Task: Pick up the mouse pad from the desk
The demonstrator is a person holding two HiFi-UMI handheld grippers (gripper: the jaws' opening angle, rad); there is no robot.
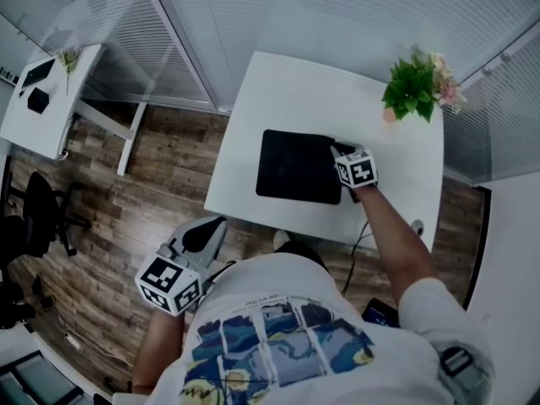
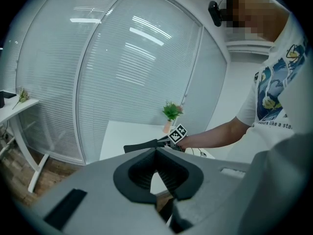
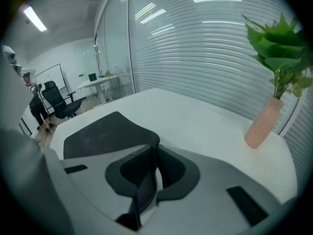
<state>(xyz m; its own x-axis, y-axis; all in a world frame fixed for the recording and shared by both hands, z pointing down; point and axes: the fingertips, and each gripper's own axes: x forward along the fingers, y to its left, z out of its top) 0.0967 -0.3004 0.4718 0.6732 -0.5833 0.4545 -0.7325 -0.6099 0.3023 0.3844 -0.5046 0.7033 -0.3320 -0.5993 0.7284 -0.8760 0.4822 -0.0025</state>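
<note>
Right hand-held gripper [image 1: 337, 149] clamped on pad [image 1: 295, 165] corner. I'd lift slowly, peeling it off the bench [image 1: 278, 91]. Left hand-held gripper [image 2: 156, 152] idle (jaws together, empty).

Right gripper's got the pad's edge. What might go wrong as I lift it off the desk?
1. The right gripper pinches only the mouse pad's right edge. The pad bows near the jaws, so it may slip out.
2. The pink vase of greenery stands nearby on the desk; a wide swing might tip it.
3. The left gripper hangs shut and empty off the desk, so nothing supports the pad's far side.
</note>
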